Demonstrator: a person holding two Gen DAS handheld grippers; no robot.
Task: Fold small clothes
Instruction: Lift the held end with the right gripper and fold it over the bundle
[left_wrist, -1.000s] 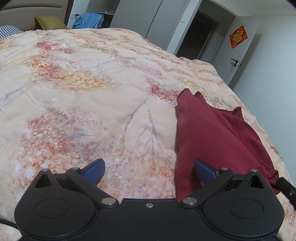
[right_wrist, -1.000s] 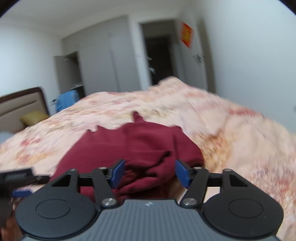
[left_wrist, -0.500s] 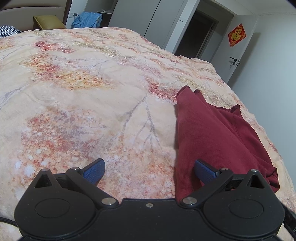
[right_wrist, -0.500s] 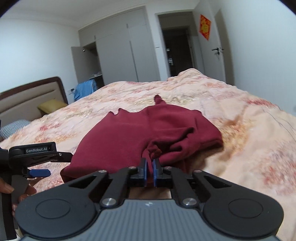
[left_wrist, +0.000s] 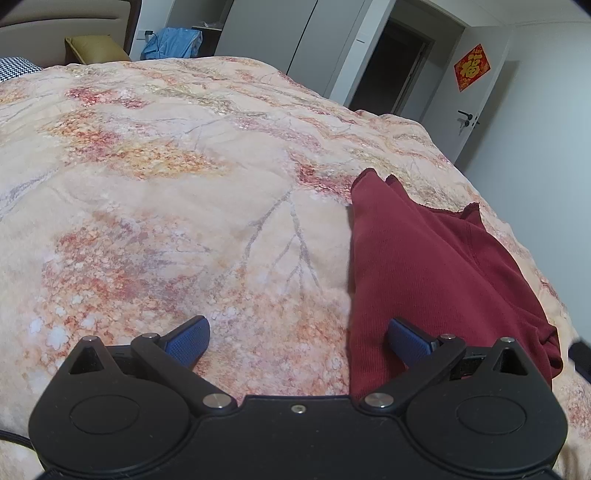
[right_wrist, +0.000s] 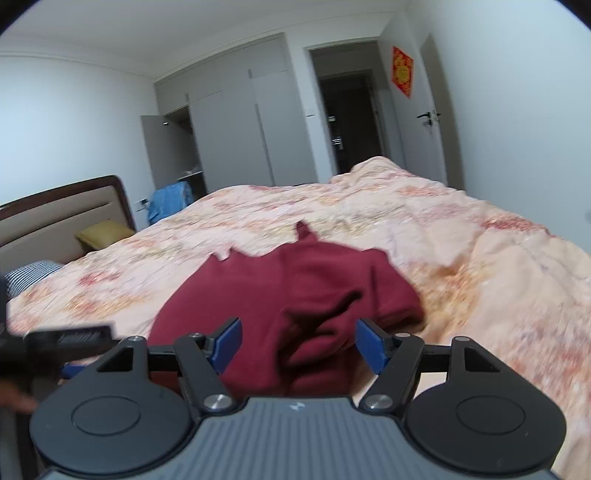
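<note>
Right wrist view: right gripper (right_wrist: 297, 345) jaws now spread wide and holding nothing, where half a second ago they were pinched shut on a bunched bit of the maroon garment (right_wrist: 295, 295). So that fold of cloth has been let go and dropped. I read it as one fold step done, with the next grasp pending. Frame is motion-blurred, so the gripper is likely moving. Left gripper (left_wrist: 297, 338) is unchanged from the earlier frames: jaws wide apart, empty, hovering low over the floral bedspread (left_wrist: 184, 221), its right finger over the garment's near-left edge; contact can't be told. The garment lies on the right side of the bed, near the near edge. It's ribbed knit, partly folded: the left side is flat with a straight edge, the near-right part is heaped in loose wrinkles, and two small points stick out at the far end. Not a tidy fold yet; the rumpled near-right bulk needs flattening.
</note>
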